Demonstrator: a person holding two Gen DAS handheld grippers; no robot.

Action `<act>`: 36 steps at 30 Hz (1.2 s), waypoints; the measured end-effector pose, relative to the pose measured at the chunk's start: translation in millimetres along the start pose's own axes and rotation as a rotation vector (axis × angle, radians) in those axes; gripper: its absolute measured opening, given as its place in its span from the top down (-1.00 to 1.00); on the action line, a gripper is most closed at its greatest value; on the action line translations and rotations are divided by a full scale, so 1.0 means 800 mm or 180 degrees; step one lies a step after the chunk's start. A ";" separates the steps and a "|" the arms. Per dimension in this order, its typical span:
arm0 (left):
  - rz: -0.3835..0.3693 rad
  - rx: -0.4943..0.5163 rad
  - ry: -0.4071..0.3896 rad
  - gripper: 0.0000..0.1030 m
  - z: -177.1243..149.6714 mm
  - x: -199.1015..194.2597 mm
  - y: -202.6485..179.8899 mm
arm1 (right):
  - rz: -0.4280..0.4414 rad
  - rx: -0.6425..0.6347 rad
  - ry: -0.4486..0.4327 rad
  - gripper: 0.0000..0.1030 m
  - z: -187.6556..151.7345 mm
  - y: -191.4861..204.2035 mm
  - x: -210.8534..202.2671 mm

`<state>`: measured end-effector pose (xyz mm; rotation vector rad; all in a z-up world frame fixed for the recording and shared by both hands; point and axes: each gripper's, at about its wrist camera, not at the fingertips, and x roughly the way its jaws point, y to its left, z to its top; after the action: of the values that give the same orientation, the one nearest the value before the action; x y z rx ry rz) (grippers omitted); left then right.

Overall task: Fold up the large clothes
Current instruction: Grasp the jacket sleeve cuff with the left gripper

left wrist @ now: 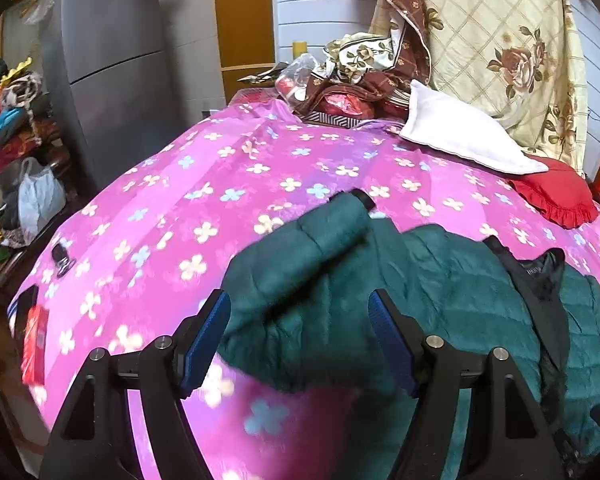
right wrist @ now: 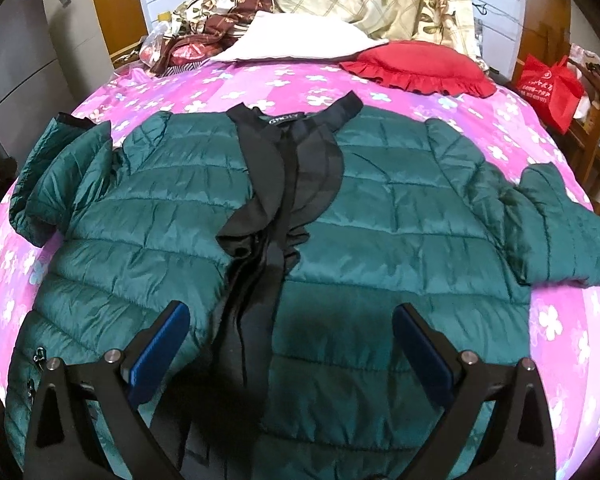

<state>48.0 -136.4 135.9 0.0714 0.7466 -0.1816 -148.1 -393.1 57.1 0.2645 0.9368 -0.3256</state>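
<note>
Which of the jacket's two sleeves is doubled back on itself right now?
The sleeve at picture-left in the right wrist view: it bends back, its black-lined cuff pointing toward the pillows. The other sleeve lies stretched outward on the pink floral bedspread.

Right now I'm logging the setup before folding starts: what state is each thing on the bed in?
Green puffer jacket: spread flat, front open, black lining showing.
Jacket's sleeve by the left claw: bent back over itself.
Other sleeve: stretched outward.
White pillow: lying flat.
Red ruffled cushion: lying flat.
Left claw: open, empty.
Right claw: open, empty.
</note>
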 end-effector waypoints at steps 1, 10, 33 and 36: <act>-0.0045 0.0014 0.0027 0.24 0.004 0.009 0.001 | 0.0010 0.0000 0.0005 -0.99 0.000 0.001 0.002; -0.0042 0.0268 0.0161 0.25 0.022 0.064 -0.019 | 0.0000 -0.0077 0.0078 -0.99 0.003 0.008 0.015; -0.0133 0.0045 0.0127 1.00 0.036 0.097 -0.018 | -0.0005 -0.0093 0.0212 -0.99 0.004 0.003 0.032; -0.0167 -0.0019 -0.0020 1.00 0.040 0.074 -0.014 | -0.0018 -0.0083 0.0215 -0.99 0.004 -0.001 0.031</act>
<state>109.6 -159.8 118.9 0.0456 0.7432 -0.2297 -132.9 -398.8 38.7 0.2501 1.0080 -0.3110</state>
